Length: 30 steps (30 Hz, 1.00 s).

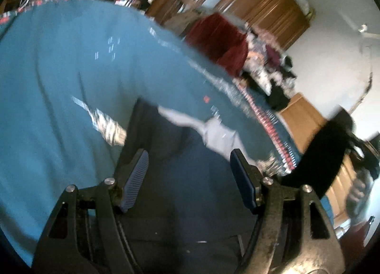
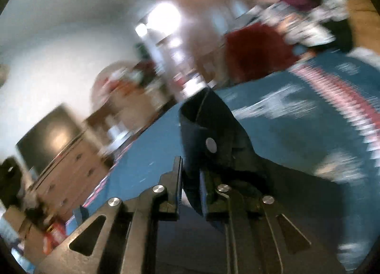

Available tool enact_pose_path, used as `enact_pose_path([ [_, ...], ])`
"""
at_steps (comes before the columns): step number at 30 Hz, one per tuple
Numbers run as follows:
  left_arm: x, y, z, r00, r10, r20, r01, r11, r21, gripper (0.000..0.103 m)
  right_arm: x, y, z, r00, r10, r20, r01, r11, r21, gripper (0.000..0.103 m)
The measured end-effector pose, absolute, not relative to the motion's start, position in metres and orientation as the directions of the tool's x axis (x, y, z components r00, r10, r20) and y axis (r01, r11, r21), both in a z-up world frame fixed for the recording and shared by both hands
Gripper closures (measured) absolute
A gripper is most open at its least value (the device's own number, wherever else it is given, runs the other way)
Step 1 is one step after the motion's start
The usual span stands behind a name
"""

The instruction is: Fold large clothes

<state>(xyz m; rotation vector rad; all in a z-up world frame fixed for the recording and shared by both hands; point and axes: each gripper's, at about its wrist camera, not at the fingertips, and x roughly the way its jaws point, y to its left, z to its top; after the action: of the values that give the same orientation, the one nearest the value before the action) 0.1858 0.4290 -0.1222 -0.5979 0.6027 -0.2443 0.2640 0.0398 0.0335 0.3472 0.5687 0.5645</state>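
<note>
Two grippers work on a big dark navy piece of clothing (image 1: 180, 202) on a bed.

The clothing lies on the bed's teal blue blanket (image 1: 47, 84), which has a red and white patterned edge. The left gripper (image 1: 190, 176) has its two blue ribbed pads wide apart, with nothing between them, just above the dark cloth. The right gripper (image 2: 191, 191) is clenched tight on a fold of the same dark navy clothing (image 2: 209, 131), and the cloth sticks up past its tips. A dark red cloth (image 1: 220, 43) sits far back. Both pictures are blurry.
</note>
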Motion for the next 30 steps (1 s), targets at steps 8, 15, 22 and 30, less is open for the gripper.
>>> enact_pose_path([
  [8, 0.158, 0.479, -0.137, 0.789, -0.322, -0.523, -0.028, 0.831, -0.555, 0.027, 0.233, 0.160, -0.108, 0.485, 0.644, -0.592, -0.381, 0.765, 0.519, 0.067],
  [15, 0.155, 0.467, -0.160, 0.729, -0.378, -0.571, -0.032, 0.814, -0.580, 0.027, 0.177, -0.001, -0.151, 0.601, 0.336, -0.725, -0.125, 0.936, 0.330, 0.055],
  [22, 0.207, 0.394, -0.158, 0.641, -0.514, -0.570, 0.103, 0.794, -0.600, 0.027, 0.202, -0.098, -0.213, 0.514, 0.234, -0.825, 0.103, 0.939, 0.330, 0.055],
  [30, 0.263, 0.352, -0.191, 0.585, -0.414, -0.698, 0.033, 0.872, -0.489, 0.027, 0.208, -0.096, -0.232, 0.495, 0.309, -0.812, 0.068, 0.918, 0.390, 0.048],
])
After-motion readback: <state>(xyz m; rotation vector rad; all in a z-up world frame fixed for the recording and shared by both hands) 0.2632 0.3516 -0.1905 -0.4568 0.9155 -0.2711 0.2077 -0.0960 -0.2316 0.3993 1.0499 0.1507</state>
